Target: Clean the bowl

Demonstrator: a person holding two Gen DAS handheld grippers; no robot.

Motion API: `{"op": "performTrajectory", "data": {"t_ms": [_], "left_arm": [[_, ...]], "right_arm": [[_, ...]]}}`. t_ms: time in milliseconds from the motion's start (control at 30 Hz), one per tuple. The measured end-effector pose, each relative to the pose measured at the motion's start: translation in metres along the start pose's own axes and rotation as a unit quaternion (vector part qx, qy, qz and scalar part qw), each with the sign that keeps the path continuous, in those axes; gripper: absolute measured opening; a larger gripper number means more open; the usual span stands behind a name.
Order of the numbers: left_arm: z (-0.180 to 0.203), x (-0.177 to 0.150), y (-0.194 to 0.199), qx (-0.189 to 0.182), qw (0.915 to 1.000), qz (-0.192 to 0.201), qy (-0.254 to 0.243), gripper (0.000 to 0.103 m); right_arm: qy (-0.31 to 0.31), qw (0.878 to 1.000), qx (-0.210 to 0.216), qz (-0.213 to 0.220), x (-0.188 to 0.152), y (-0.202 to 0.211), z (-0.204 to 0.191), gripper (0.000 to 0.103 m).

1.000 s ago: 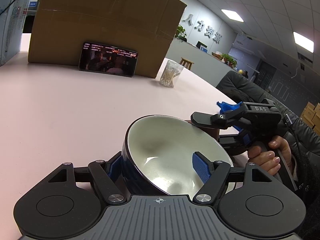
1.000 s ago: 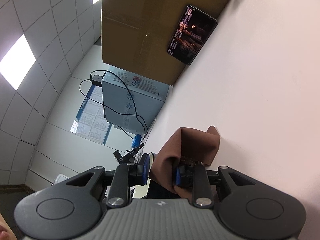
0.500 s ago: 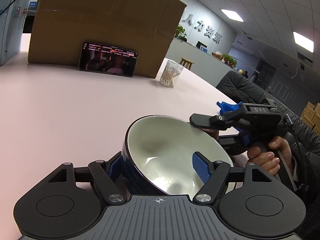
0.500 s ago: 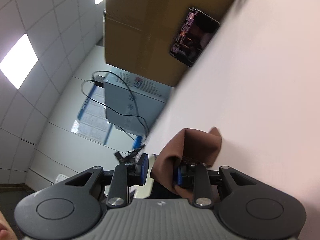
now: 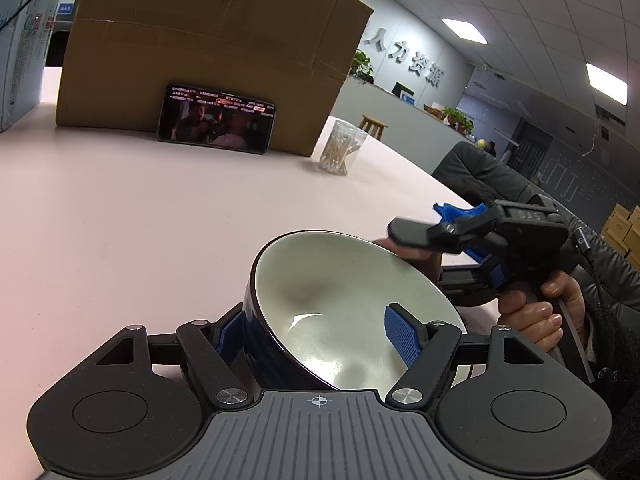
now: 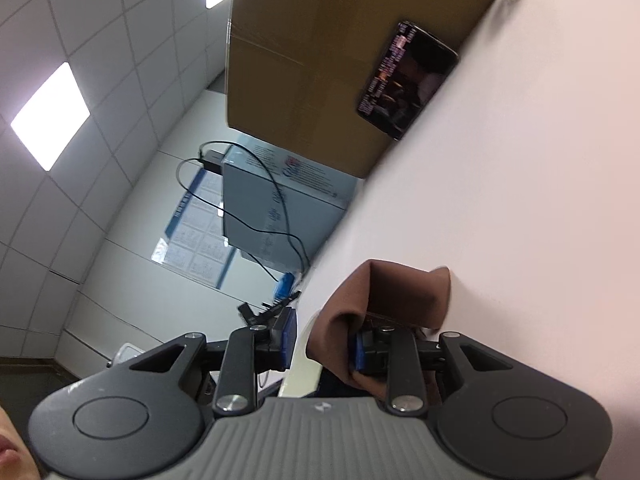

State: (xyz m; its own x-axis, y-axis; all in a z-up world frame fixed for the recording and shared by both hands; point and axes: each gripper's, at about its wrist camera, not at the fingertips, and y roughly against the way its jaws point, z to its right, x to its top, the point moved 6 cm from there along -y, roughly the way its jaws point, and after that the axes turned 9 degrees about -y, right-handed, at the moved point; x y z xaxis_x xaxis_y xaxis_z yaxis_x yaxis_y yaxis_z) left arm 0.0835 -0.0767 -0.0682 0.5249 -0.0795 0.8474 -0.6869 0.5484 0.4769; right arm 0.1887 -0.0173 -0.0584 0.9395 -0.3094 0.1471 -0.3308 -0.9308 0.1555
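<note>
A bowl [image 5: 344, 300], dark blue outside and white inside, is held tilted above the pink table [image 5: 160, 220]. My left gripper [image 5: 316, 332] is shut on its near wall, one pad outside and one inside. At the bowl's far rim is my right gripper [image 5: 424, 258], one finger over the rim, with a brown cloth [image 5: 400, 249] beneath it. In the right wrist view the brown cloth [image 6: 392, 296] wraps the right finger. There my right gripper [image 6: 324, 344] is shut on the cloth, with a sliver of the bowl [image 6: 296, 380] in the gap.
A cardboard box [image 5: 208, 52] stands at the back with a phone [image 5: 216, 118] playing video against it. A clear jar of cotton swabs [image 5: 340, 148] is to its right. A blue-grey box [image 6: 276, 208] with a cable stands far left. A person's hand [image 5: 536, 308] holds the right gripper.
The right gripper has shifted only slightly at the bowl's rim, the cloth still in it. The bowl and the left gripper have not moved.
</note>
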Motion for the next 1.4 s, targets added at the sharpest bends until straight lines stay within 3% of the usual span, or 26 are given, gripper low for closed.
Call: {"op": "performTrajectory", "data": {"t_ms": [200, 433, 767, 900, 1000, 1133, 1400], "left_arm": [[0.0, 0.0, 0.0, 0.0, 1.0, 0.0, 0.0, 0.074], [0.0, -0.001, 0.0, 0.0, 1.0, 0.0, 0.0, 0.074], [0.001, -0.001, -0.001, 0.0, 1.0, 0.0, 0.0, 0.074], [0.001, -0.001, -0.001, 0.0, 1.0, 0.0, 0.0, 0.074], [0.001, -0.001, 0.0, 0.0, 1.0, 0.0, 0.0, 0.074], [0.0, -0.001, 0.001, 0.0, 1.0, 0.001, 0.001, 0.074], [0.001, -0.001, 0.002, 0.0, 1.0, 0.002, 0.003, 0.074]], "right_arm": [[0.0, 1.0, -0.007, -0.004, -0.002, -0.001, 0.002, 0.03], [0.03, 0.999, 0.041, 0.012, -0.004, 0.009, -0.015, 0.032], [0.017, 1.0, -0.012, -0.004, -0.004, 0.0, -0.002, 0.032], [0.019, 1.0, -0.011, -0.005, -0.006, 0.001, -0.002, 0.032], [0.03, 1.0, 0.005, 0.001, -0.007, 0.005, -0.008, 0.033], [0.046, 0.997, 0.059, 0.021, -0.007, 0.017, -0.022, 0.033], [0.089, 0.991, 0.087, 0.052, -0.009, 0.04, -0.045, 0.031]]}}
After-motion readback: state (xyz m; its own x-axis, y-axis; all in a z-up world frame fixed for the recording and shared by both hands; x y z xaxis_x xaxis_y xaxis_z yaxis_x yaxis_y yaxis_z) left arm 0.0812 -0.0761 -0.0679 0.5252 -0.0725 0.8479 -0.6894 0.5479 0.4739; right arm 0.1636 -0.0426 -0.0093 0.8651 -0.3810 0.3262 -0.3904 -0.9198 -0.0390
